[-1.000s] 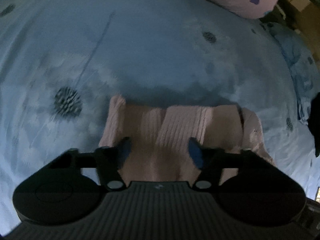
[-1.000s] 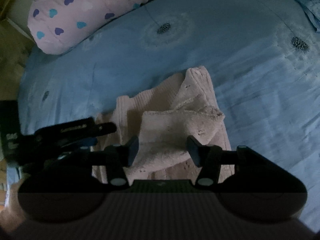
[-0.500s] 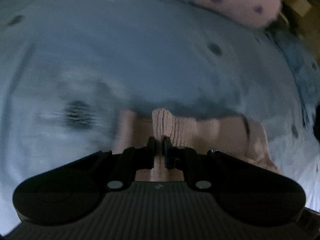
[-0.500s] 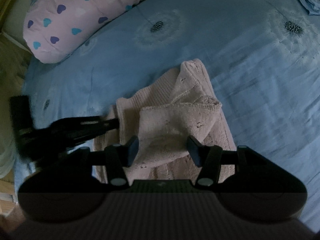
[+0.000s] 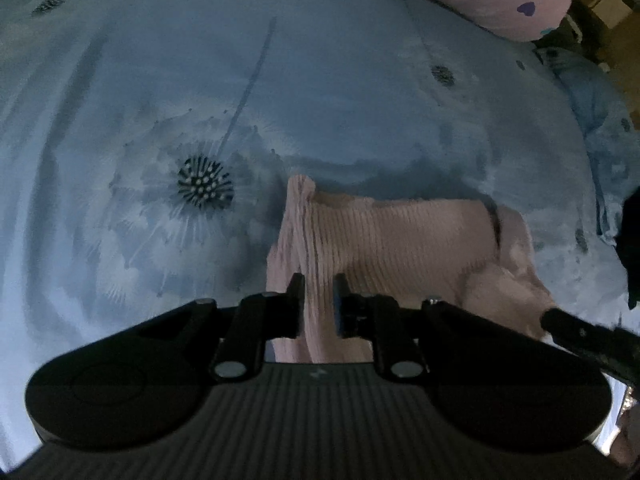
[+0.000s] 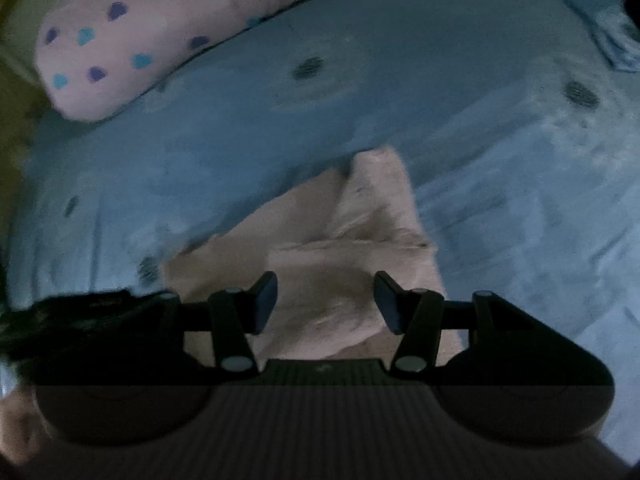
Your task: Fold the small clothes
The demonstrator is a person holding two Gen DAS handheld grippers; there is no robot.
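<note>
A pale pink knit garment (image 5: 404, 240) lies crumpled on the blue bedsheet (image 5: 280, 100). My left gripper (image 5: 319, 304) pinches a raised ribbed fold at the garment's near left edge; its jaws are narrow and opening, and the fabric fills the gap between them. In the right wrist view the garment (image 6: 360, 232) shows a folded-over flap and a peaked corner. My right gripper (image 6: 326, 304) hovers open just above that flap, its fingers apart from the cloth. The left gripper (image 6: 92, 312) shows as a dark blurred shape at the left.
A pink bolster with blue and purple hearts (image 6: 140, 36) lies along the far side of the bed. The sheet carries dandelion prints (image 5: 205, 179). Rumpled blue bedding (image 5: 600, 128) bunches at the right, with a dark object (image 5: 632, 248) at that edge.
My left gripper went from open over the garment to pinched on a ribbed fold, then widened slightly, and the fold now stands up. The right gripper stayed open above the flap.
</note>
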